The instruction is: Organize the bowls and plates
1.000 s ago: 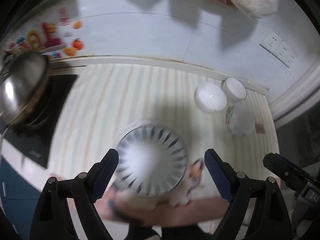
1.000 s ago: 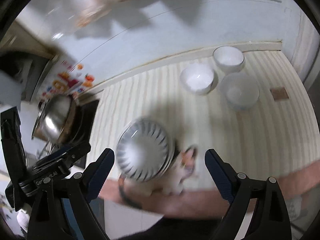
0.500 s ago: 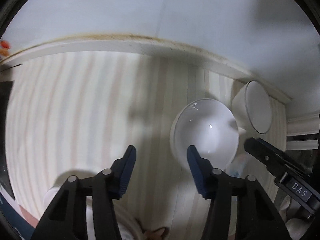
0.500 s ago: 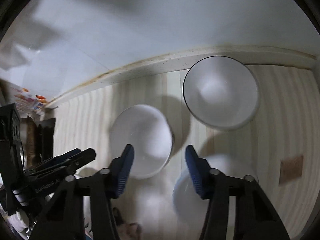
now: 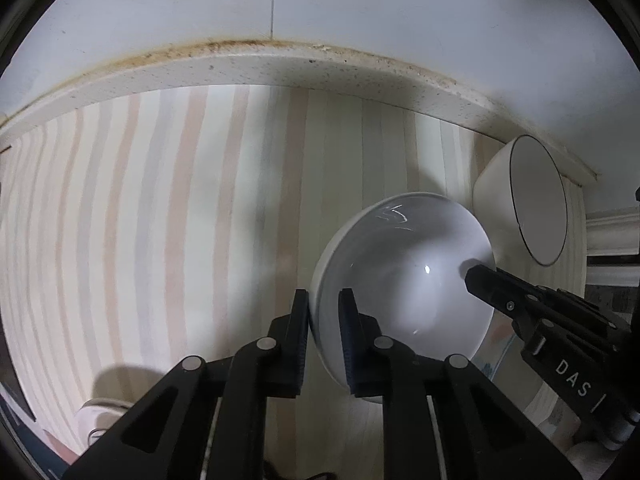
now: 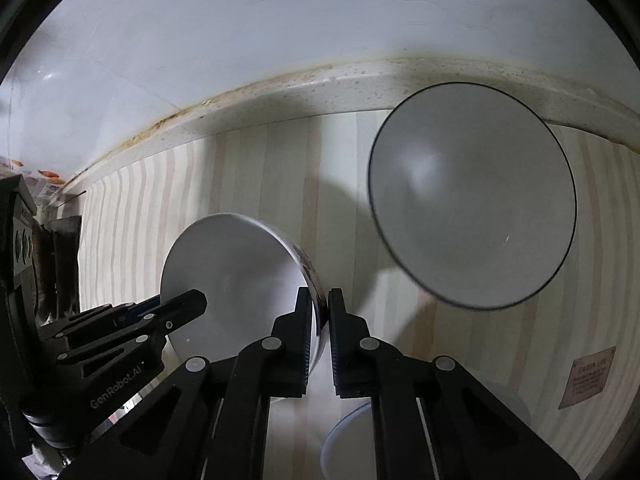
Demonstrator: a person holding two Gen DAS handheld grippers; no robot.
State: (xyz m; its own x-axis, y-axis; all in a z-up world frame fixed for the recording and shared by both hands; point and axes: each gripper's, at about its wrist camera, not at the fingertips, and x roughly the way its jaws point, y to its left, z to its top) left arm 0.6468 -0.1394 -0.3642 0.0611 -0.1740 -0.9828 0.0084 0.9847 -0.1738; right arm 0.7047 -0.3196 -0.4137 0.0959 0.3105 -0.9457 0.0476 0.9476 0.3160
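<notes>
We have both tongs on the same white bowl (image 5: pixel 404 280), one per side of the rim. Left tongs (image 5: pixel 323 312) are pinching the bowl's left rim, lower centre of the left view, one pad outside the wall and one inside. Right tongs (image 6: pixel 319 312) are pinching the opposite rim, lower centre of the right view, where a dark printed band shows on the bowl's outer wall; the gap between the pads is narrow and the rim fills it. Each view also catches the other tongs at its lower edge, reaching in toward the bowl. The bowl sits mid-counter (image 5: pixel 160 220) on the striped surface; we can't tell whether it is lifted off yet or only tilted. A second bowl (image 6: pixel 472 196) with a thin dark rim line is at upper right of the right view, near the back ledge, just beside the gripped one, untouched. A third, paler bowl (image 6: pixel 344 440) shows only partly at the bottom of the right view, behind the tongs. Progress, as we judge it: early. Grip is made on one bowl, nothing is nested yet, all three bowls are apart. Remaining: stack the bowls together, then deal with whatever plates are out of view.
</notes>
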